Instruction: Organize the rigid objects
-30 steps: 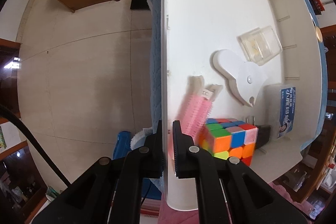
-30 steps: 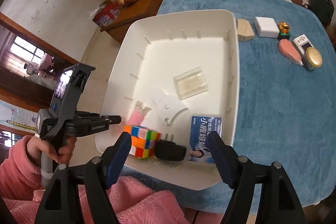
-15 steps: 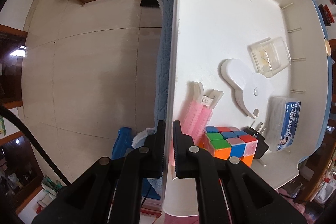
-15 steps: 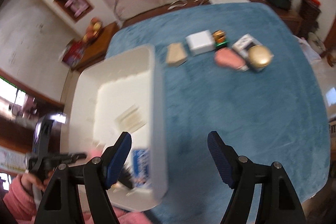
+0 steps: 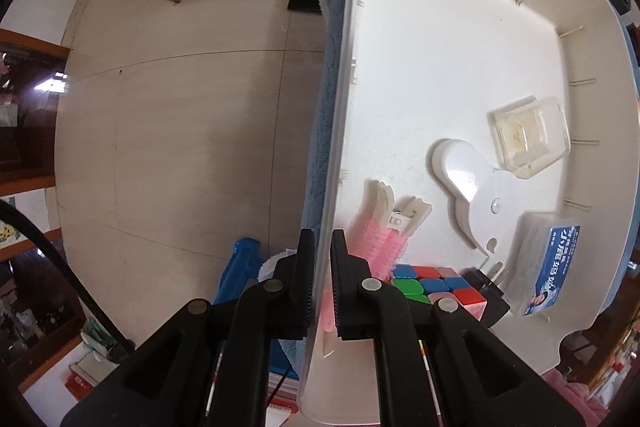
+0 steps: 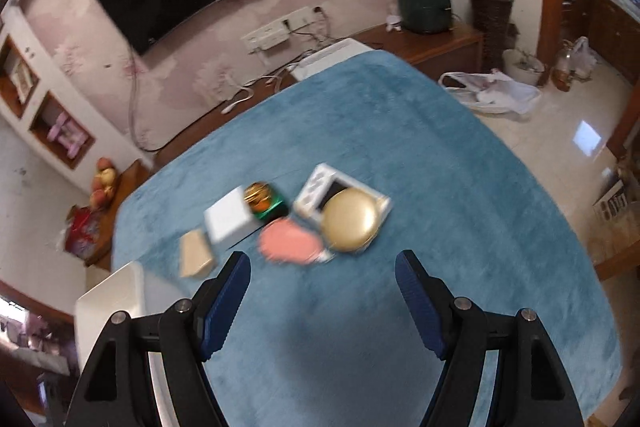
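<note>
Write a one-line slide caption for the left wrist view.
Left tongs clamp the wall of a white bin holding a puzzle cube, pink rollers and small boxes.

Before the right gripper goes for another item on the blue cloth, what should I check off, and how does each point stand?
1. Left gripper clamped on the white bin's wall: ok, jaws shut on the rim.
2. Right gripper empty and open: ok, nothing between the blue pads.
3. Loose items within view ahead: ok; gold round case, pink oval item, white box and tan block lie together on the blue cloth.
4. Clear target outline: not ok, the cluster is motion-blurred.
5. Free floor in the bin: ok, the far half is bare; the cube and other things sit at the near end.
</note>
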`<state>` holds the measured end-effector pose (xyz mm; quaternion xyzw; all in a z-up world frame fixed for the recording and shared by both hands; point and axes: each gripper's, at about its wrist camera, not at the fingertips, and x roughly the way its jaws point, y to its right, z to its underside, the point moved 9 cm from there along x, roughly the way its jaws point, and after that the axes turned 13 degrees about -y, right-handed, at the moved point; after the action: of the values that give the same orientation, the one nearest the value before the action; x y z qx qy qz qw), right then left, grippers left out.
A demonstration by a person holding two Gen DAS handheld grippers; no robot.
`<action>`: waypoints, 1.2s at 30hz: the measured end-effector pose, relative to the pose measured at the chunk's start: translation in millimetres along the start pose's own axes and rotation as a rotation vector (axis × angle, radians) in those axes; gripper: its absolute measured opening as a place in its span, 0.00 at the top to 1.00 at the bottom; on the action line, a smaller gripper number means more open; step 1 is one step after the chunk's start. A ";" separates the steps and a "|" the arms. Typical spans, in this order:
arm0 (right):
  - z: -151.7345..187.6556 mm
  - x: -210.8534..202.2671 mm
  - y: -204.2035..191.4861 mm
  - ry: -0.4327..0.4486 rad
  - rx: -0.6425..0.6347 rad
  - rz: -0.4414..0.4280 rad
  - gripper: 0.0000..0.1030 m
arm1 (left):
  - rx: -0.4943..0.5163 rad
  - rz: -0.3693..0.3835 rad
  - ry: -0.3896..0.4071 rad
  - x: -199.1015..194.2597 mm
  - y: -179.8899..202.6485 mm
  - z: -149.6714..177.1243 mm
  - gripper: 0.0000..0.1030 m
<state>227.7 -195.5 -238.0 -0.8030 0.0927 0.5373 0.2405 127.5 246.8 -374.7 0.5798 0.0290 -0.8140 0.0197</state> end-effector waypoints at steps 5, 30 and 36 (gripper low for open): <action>-16.5 39.7 18.0 -0.036 0.018 0.063 0.27 | -0.014 -0.032 -0.025 0.7 0.8 0.2 0.90; -21.4 105.2 7.1 -0.142 -0.130 0.240 0.43 | -0.077 -0.060 -0.049 -1.8 5.5 0.9 0.87; -18.0 103.1 6.8 -0.152 -0.145 0.246 0.49 | -0.073 -0.057 -0.045 -0.5 4.1 0.8 0.87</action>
<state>281.5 -198.9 -328.0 -0.7578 0.1329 0.6273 0.1206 127.2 242.7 -374.0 0.5593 0.0747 -0.8254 0.0183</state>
